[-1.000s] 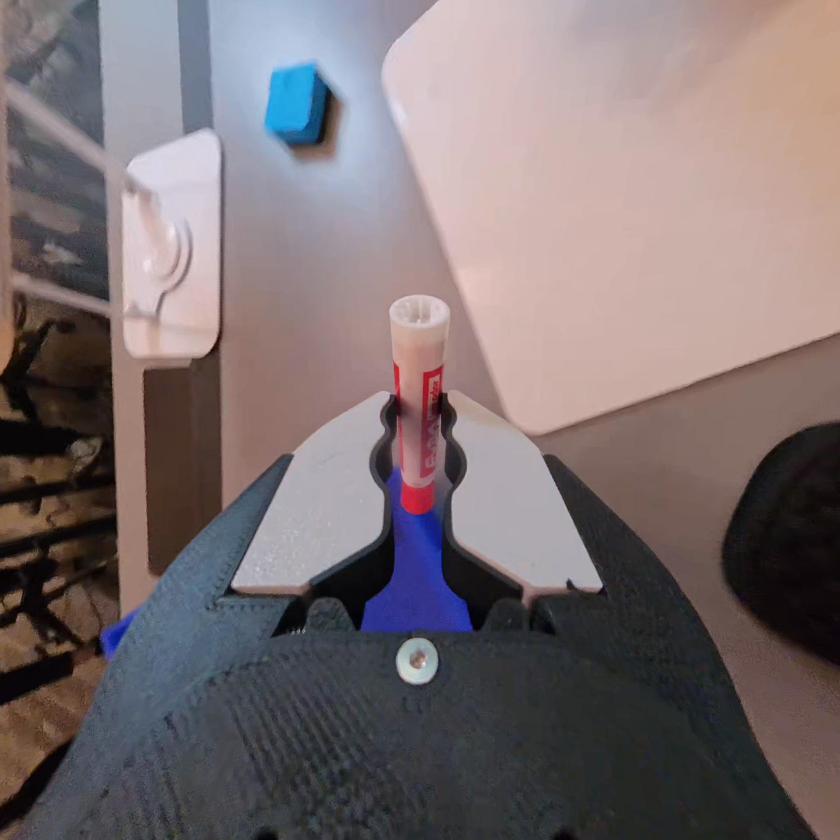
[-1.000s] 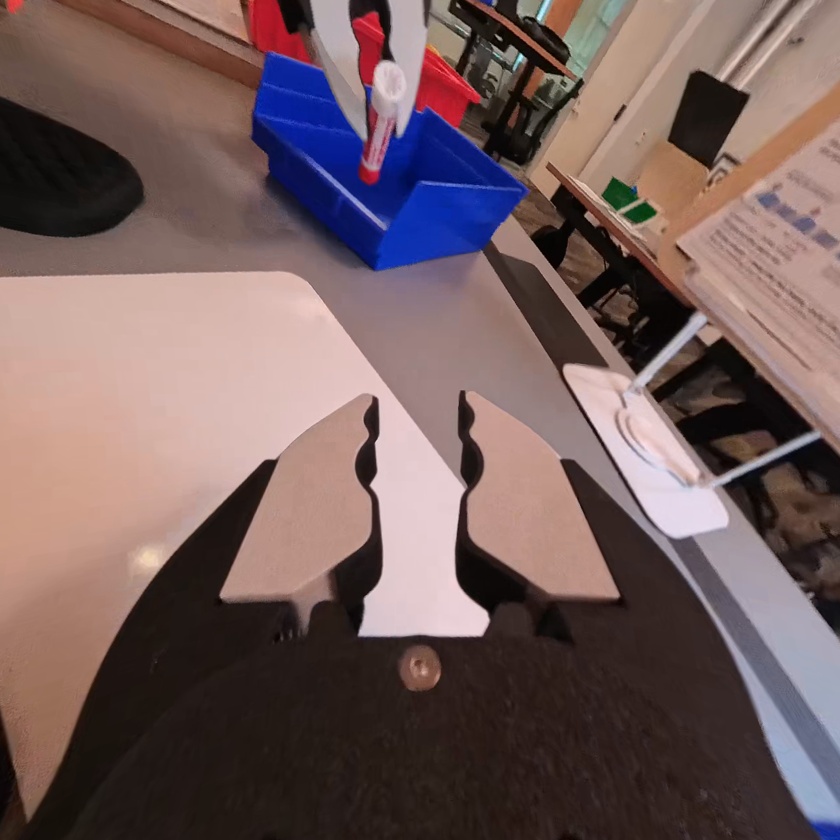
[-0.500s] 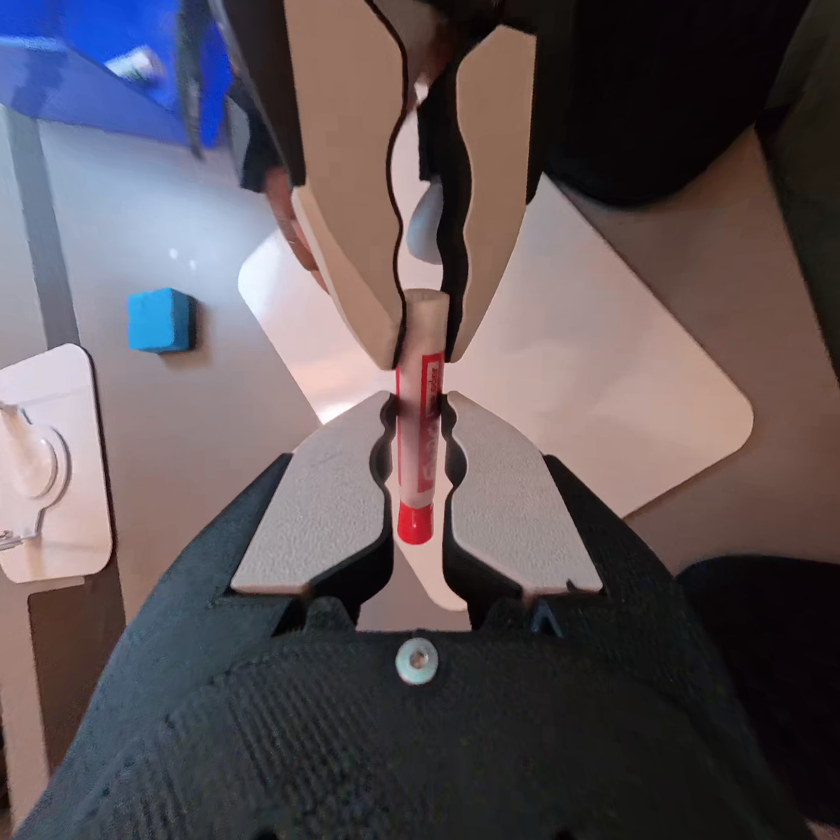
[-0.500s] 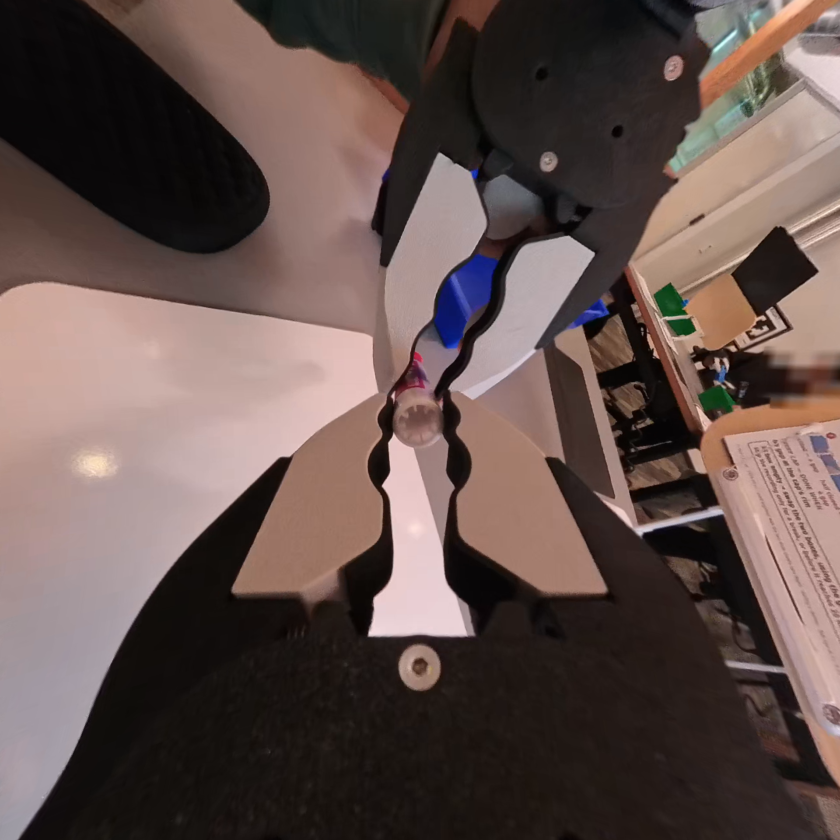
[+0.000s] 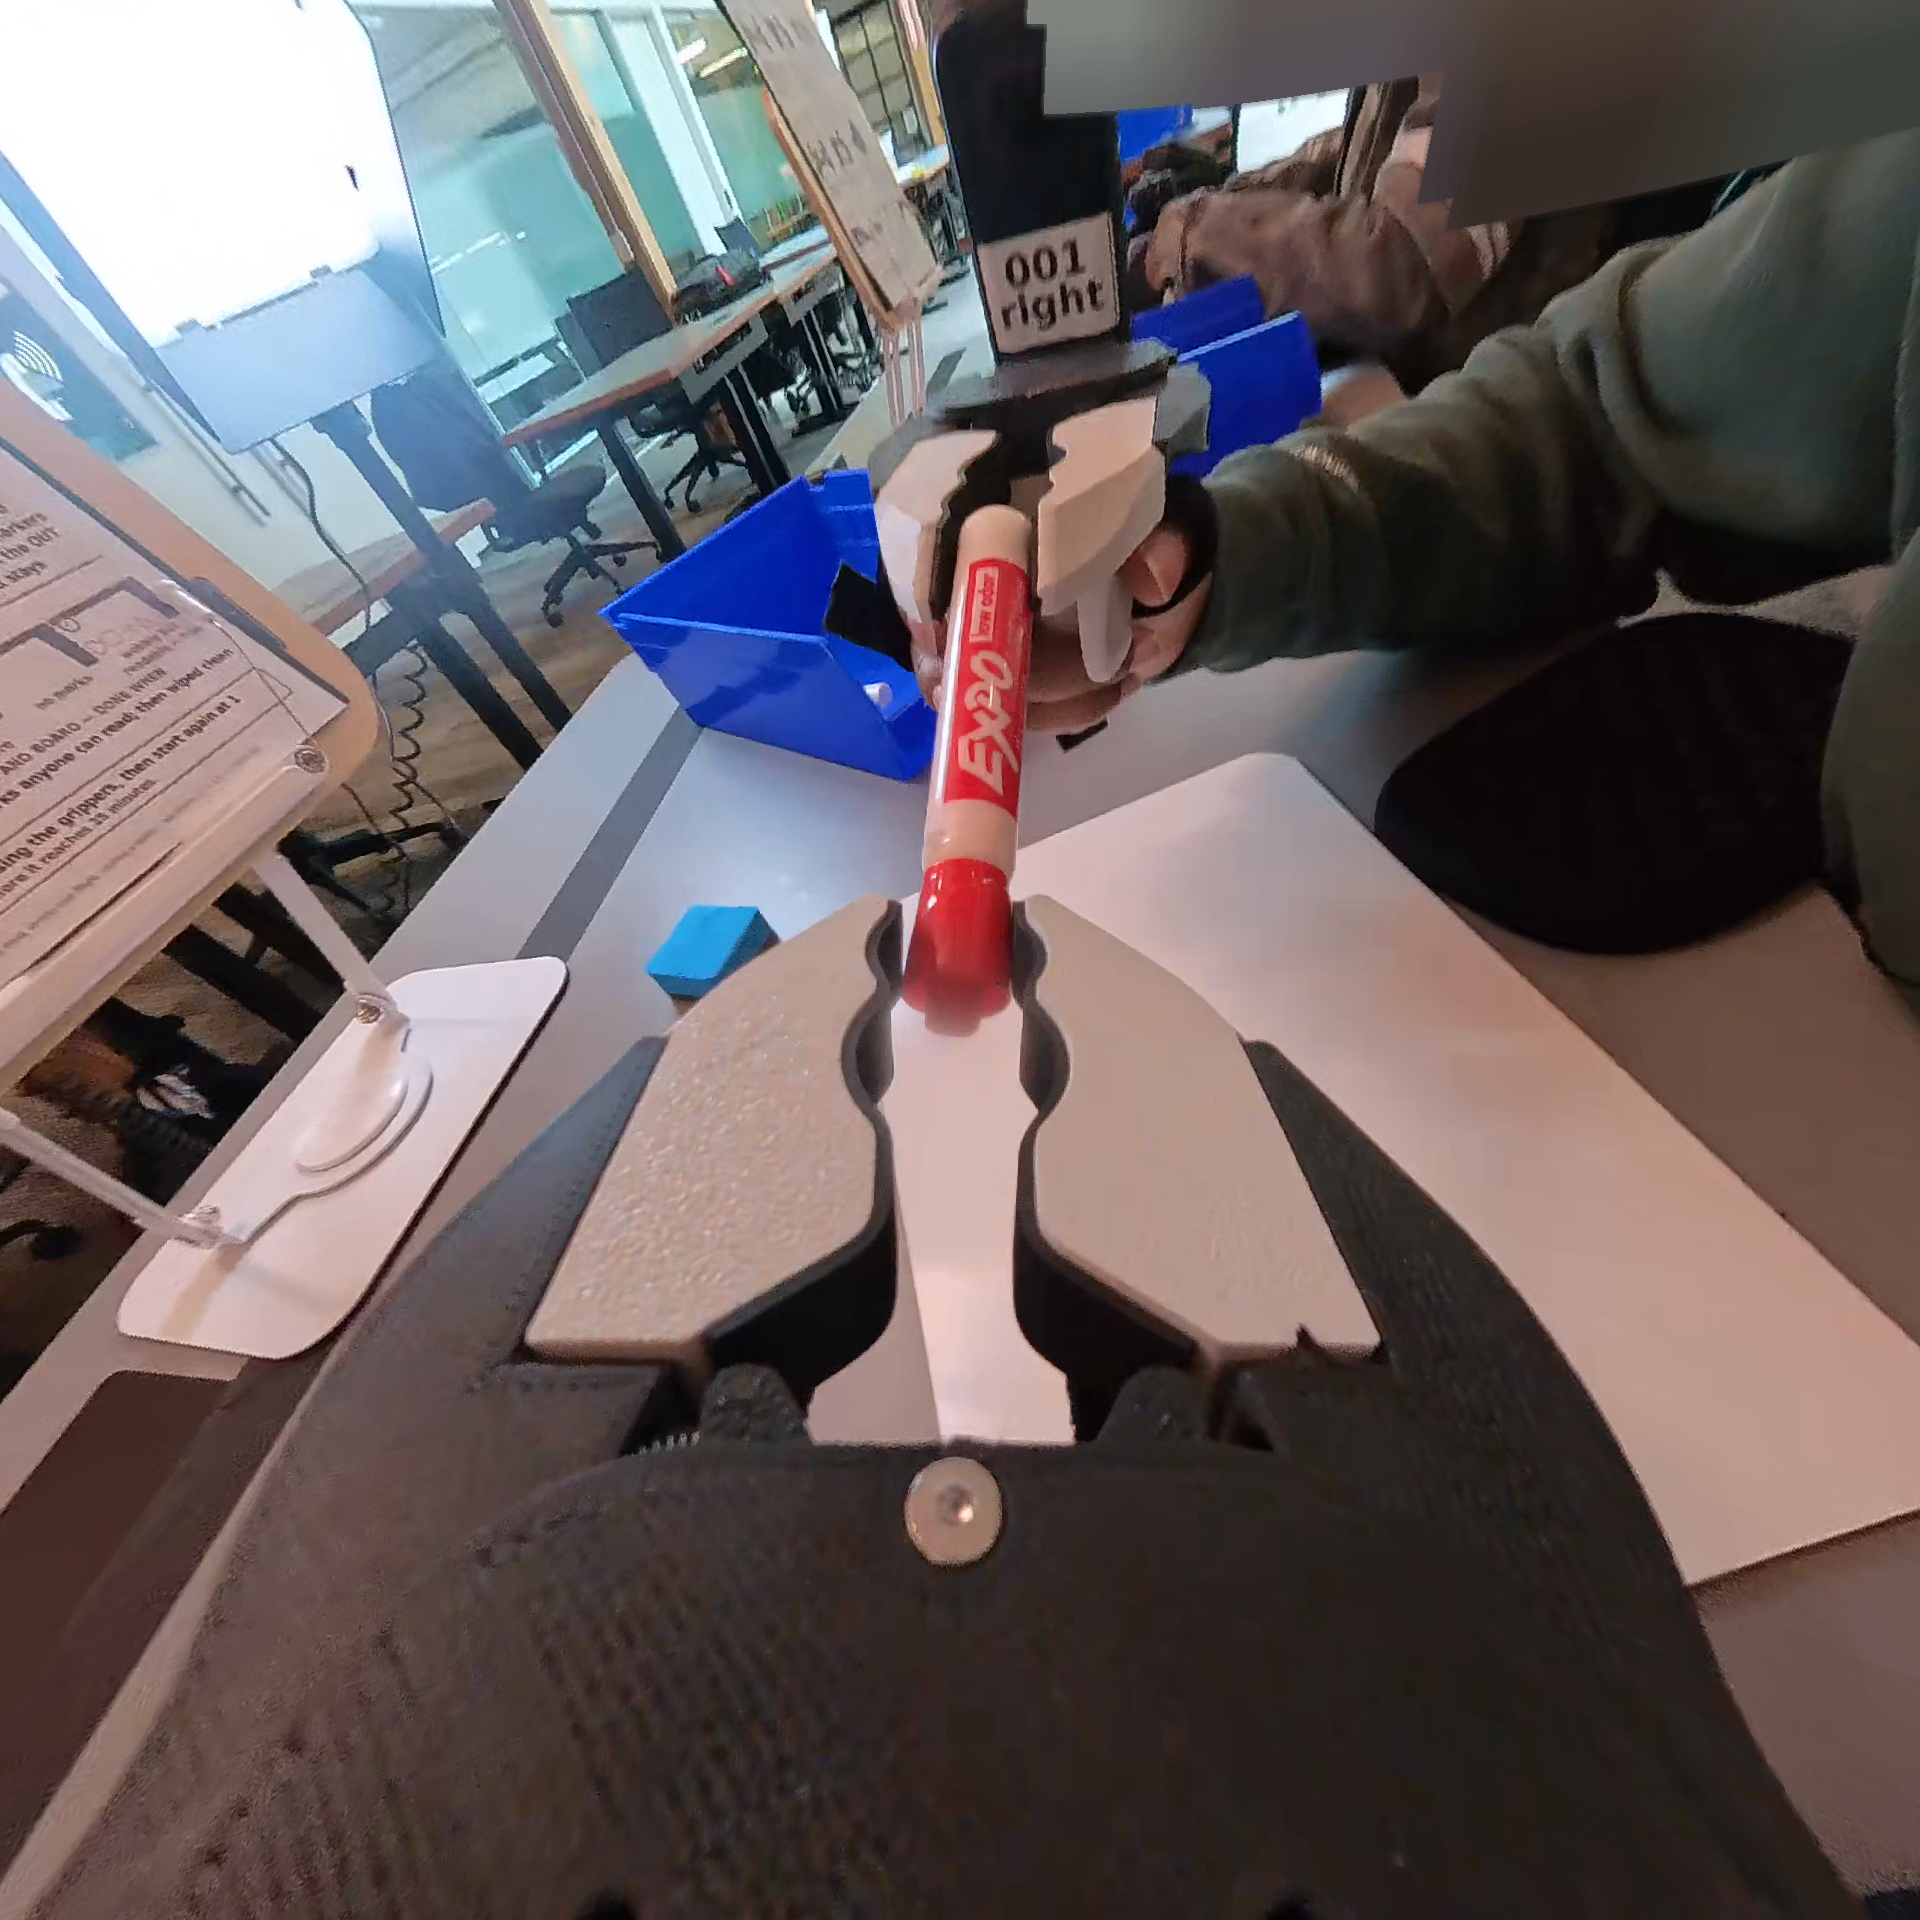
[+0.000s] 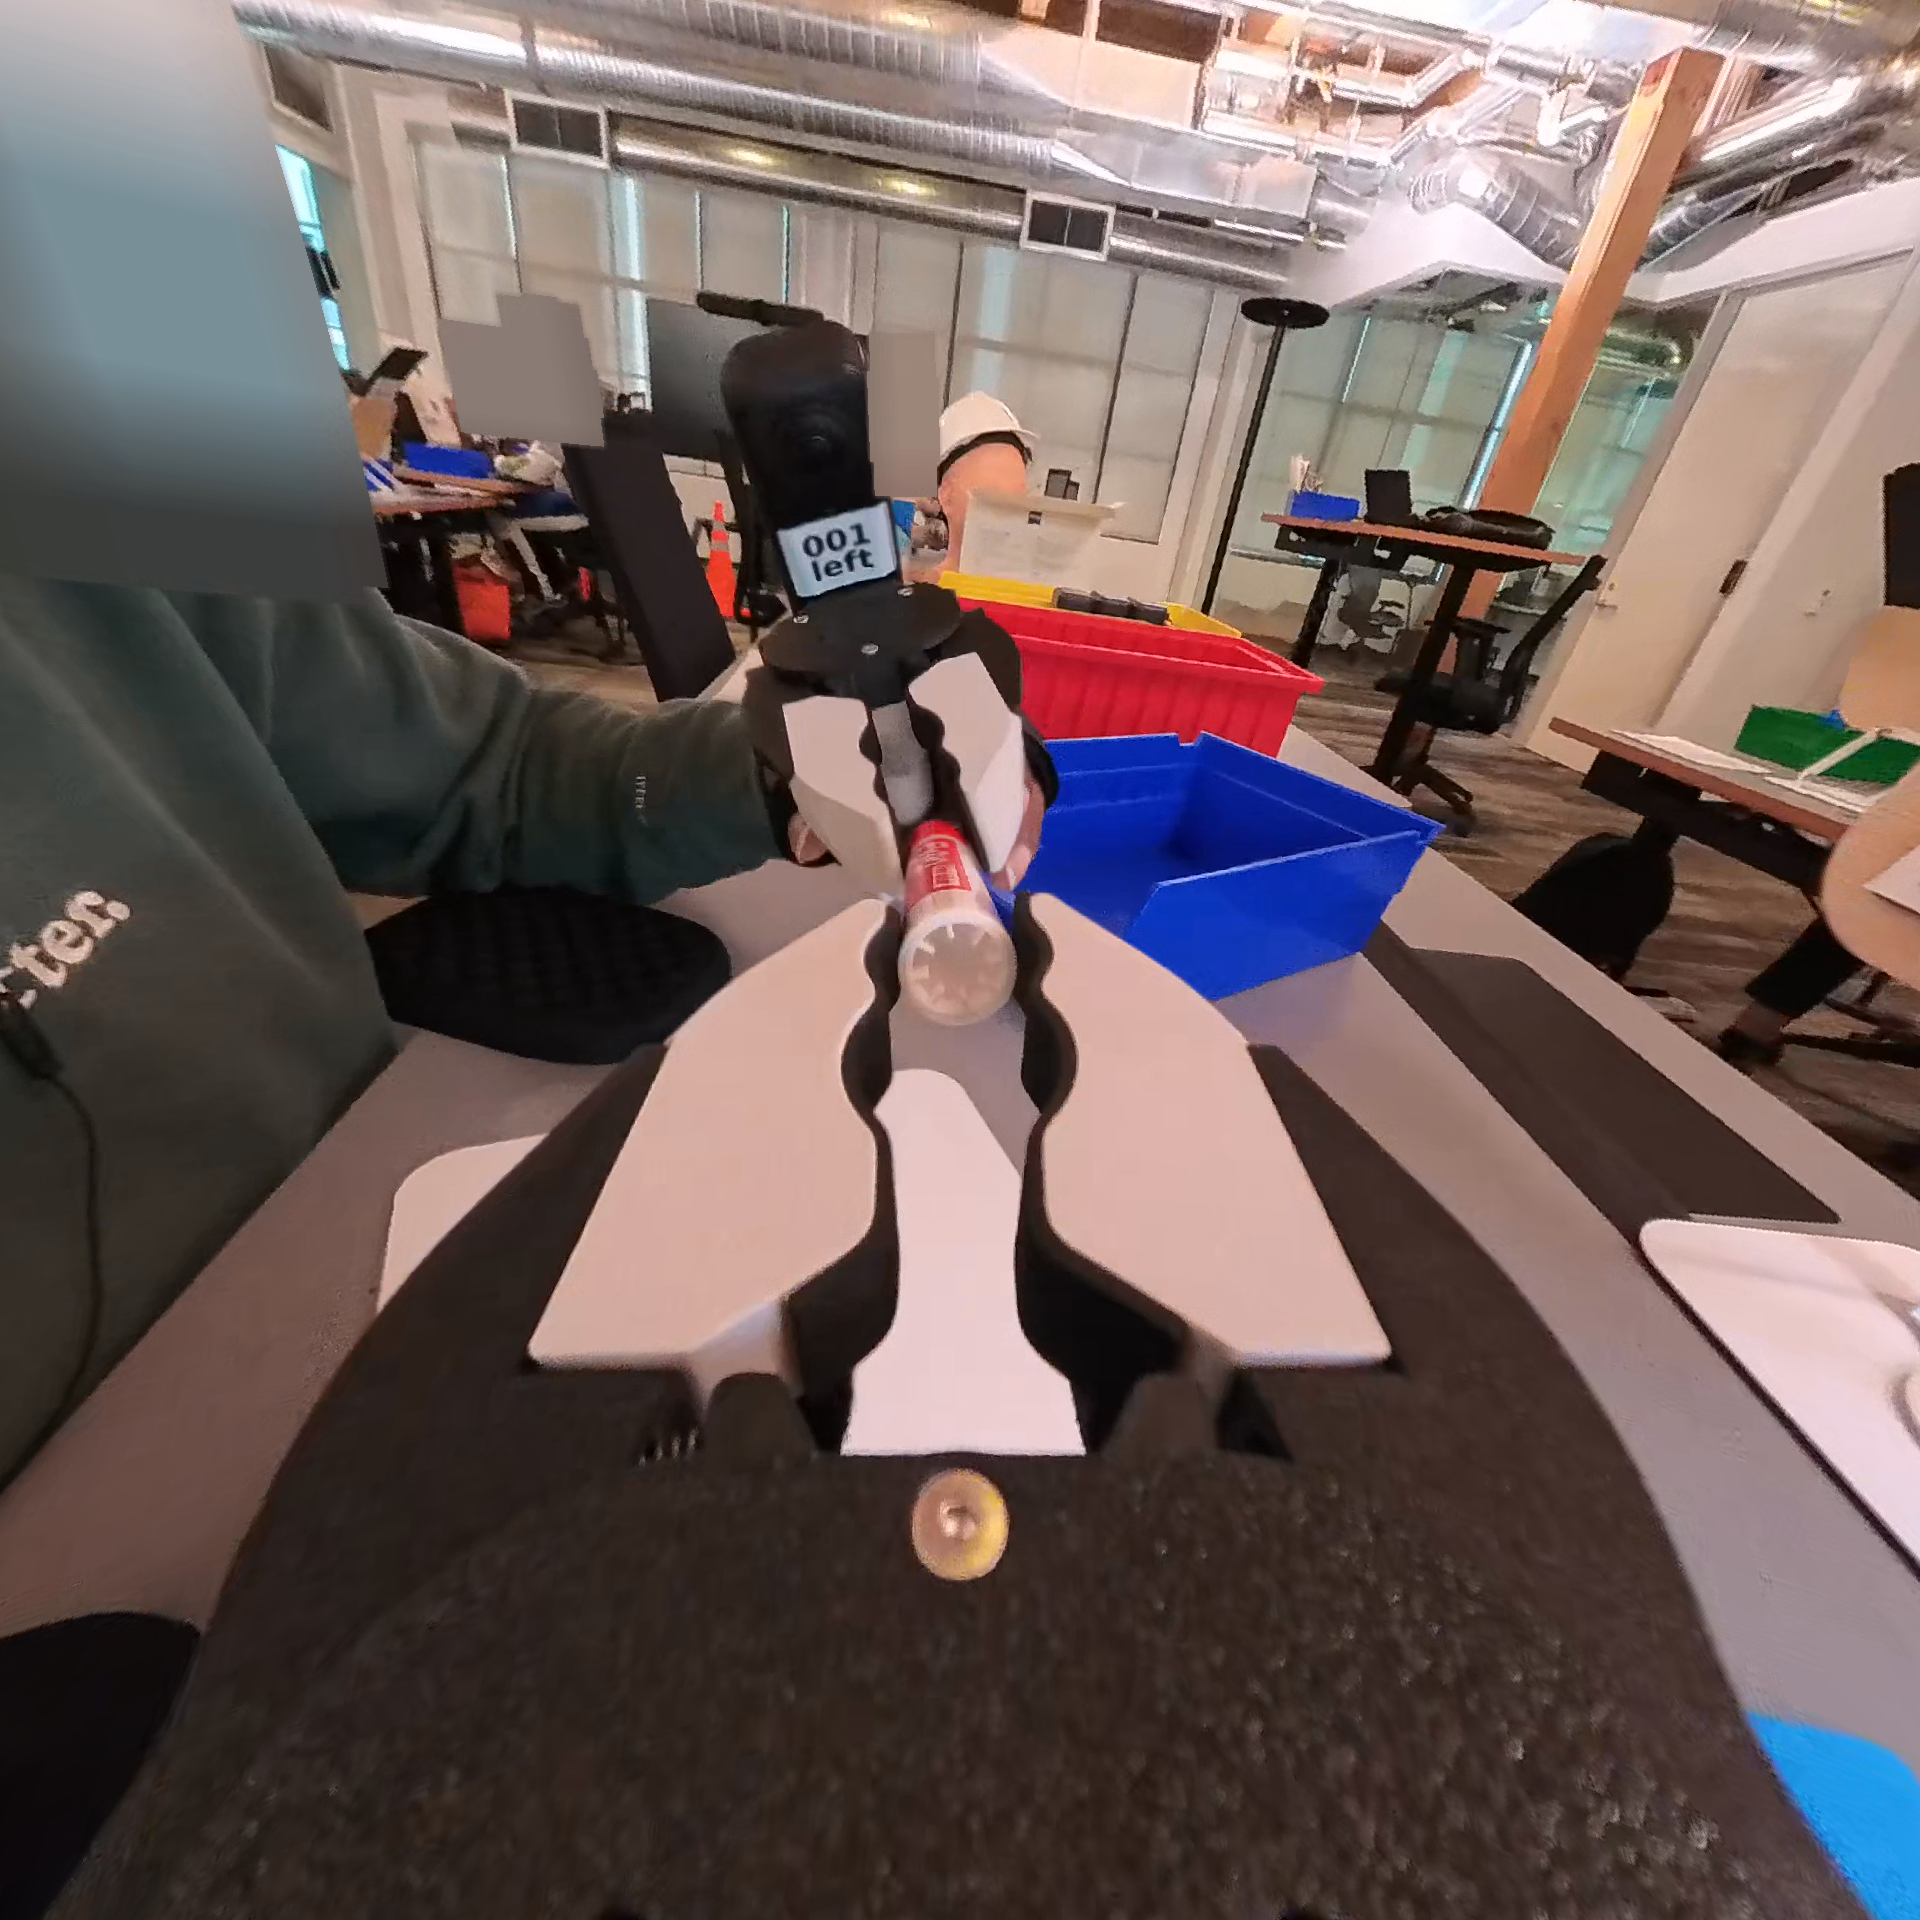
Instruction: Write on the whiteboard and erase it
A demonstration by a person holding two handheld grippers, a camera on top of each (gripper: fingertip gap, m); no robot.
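A red-capped marker (image 5: 977, 717) stretches between the two grippers above the white whiteboard (image 5: 1403, 1143), which lies flat on the grey table. My left gripper (image 5: 956, 961) is shut on the marker's red cap (image 5: 954, 940) at its fingertips. My right gripper (image 6: 954, 961) is shut on the marker's white rear end (image 6: 956, 961). Each gripper shows farther off in the other's view, the right one (image 5: 992, 509) and the left one (image 6: 914, 774). The cap looks joined to the barrel. A blue eraser block (image 5: 712, 935) lies on the table left of the board.
A blue bin (image 5: 790, 644) stands at the table's far side, with red and yellow bins (image 6: 1164, 665) behind it. A black pad (image 5: 1621, 779) lies by the person's sleeve. A white stand base (image 5: 343, 1153) holding a sheet sits at the table's edge. The left gripper's tips are roughly 7 cm from the right gripper's.
Both grippers have tipped up from looking down at the table to nearly level. The marker has slid forward in my left gripper, which now holds only the cap. My right gripper still holds the rear end.
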